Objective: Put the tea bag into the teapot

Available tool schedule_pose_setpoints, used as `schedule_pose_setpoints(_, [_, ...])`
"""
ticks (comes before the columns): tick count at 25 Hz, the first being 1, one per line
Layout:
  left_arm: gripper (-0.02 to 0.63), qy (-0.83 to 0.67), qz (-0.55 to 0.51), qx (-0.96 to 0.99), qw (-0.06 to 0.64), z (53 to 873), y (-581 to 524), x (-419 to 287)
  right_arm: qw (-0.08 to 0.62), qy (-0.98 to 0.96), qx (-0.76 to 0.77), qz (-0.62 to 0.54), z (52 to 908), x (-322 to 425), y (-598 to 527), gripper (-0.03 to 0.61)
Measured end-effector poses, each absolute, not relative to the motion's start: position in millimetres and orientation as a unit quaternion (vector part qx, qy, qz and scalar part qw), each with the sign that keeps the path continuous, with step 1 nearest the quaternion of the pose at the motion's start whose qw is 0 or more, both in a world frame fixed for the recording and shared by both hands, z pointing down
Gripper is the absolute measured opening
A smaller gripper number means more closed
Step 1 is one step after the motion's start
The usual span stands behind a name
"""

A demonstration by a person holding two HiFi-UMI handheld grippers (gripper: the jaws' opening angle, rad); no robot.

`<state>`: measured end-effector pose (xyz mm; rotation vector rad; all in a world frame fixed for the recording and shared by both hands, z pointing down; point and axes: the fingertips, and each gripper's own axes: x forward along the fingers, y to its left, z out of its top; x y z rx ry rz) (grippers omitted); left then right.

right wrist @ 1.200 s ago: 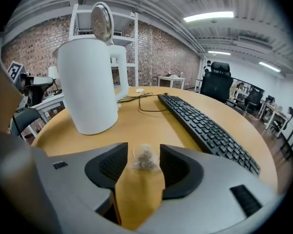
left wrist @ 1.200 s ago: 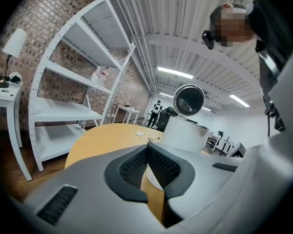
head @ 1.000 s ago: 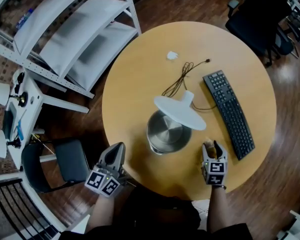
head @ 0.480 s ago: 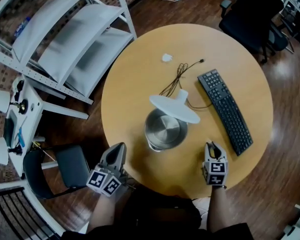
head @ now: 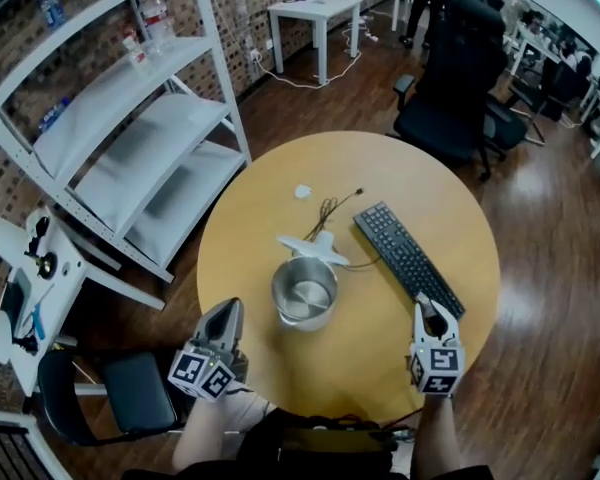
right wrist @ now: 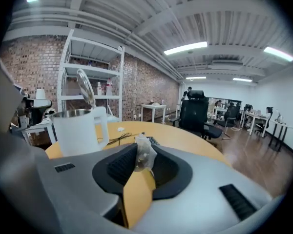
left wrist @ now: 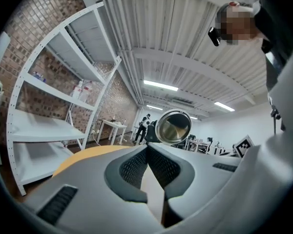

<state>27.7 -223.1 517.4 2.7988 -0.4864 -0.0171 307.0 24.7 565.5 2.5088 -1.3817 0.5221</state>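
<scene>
The teapot (head: 279,295), a steel pot with a white body, stands at the middle of the round wooden table (head: 280,168), its white lid (head: 310,248) tipped up behind it. In the right gripper view it stands (right wrist: 78,130) to the left, beyond the jaws. My right gripper (head: 423,306) hovers over the table's near right edge; its jaws (right wrist: 140,149) are shut on a small pale tea bag (right wrist: 145,156). Near the table's front left edge, my left gripper (head: 231,311) is shut and holds nothing (left wrist: 147,151). The teapot's opening (left wrist: 173,126) shows just past its jaws.
A black keyboard (head: 408,260) lies right of the teapot and a dark cable (head: 328,208) behind it. A small white scrap (head: 302,191) sits farther back. White shelving (head: 130,138) stands left of the table, a black office chair (head: 450,108) behind it.
The right jaws, wide a second ago, have closed on the tea bag. The head view has pulled back and up, showing more of the room. The left gripper has stayed put.
</scene>
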Motion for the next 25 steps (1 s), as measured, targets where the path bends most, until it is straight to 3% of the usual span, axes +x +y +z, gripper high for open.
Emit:
schedule_pose_setpoints(8, [-0.006, -0.167, -0.065, 0.980, 0.088, 455.0, -233.2, 42.8, 0.079, -0.440, 0.890, 0.085, 481.7, 334.7, 66.7, 0.075])
schedule_pose_setpoints(15, [-0.006, -0.161, -0.106, 0.978, 0.075, 428.5, -225.3, 47.6, 0.027, -0.436, 0.898, 0.054, 450.8, 337.3, 82.5, 0.075])
schedule_pose_setpoints(25, [-0.006, -0.231, -0.092, 0.966, 0.073, 437.6, -232.6, -7.8, 0.047, -0.509, 0.857, 0.064, 464.3, 310.7, 22.4, 0.075])
